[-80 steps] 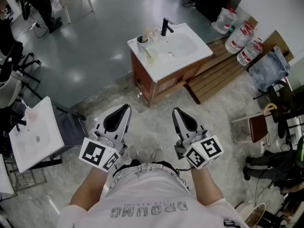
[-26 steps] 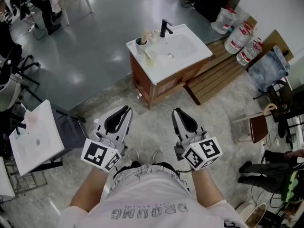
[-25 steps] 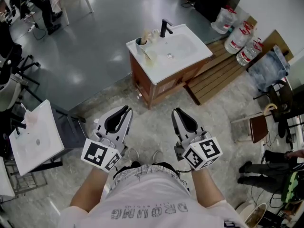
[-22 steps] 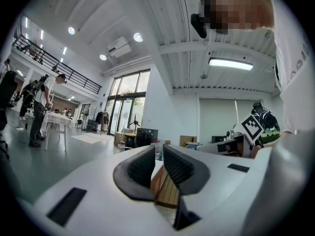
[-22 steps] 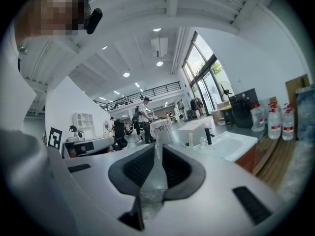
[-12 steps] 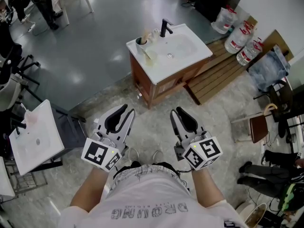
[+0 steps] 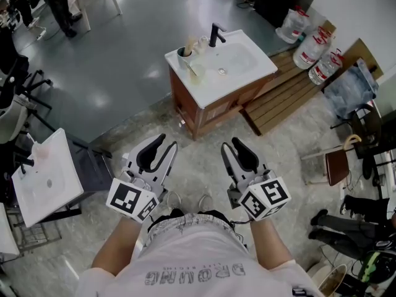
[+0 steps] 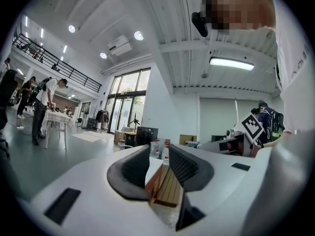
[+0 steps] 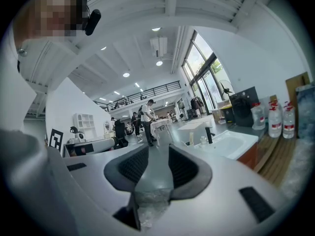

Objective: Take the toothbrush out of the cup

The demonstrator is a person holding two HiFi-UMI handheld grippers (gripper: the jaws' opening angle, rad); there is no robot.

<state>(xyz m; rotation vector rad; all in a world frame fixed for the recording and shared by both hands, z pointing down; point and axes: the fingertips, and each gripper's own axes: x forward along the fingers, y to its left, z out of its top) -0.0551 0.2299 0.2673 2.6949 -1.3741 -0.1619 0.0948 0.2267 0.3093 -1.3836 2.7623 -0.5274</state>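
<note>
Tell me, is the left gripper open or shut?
Open: the white left gripper has its pads apart, nothing between them; its jaws have just been opening.

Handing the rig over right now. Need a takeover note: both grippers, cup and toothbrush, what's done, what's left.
Left gripper: open, nothing between its jaws, which have just been opening.
Right gripper: the same, open and empty, jaws have just been opening.
Cup: on the far left corner of the sink counter, left of the faucet, well ahead of both grippers.
Toothbrush: seems to stand in the cup; too small to be sure.
Done: nothing yet.
Left: step up to the sink, grip the toothbrush, lift it out of the cup.
</note>
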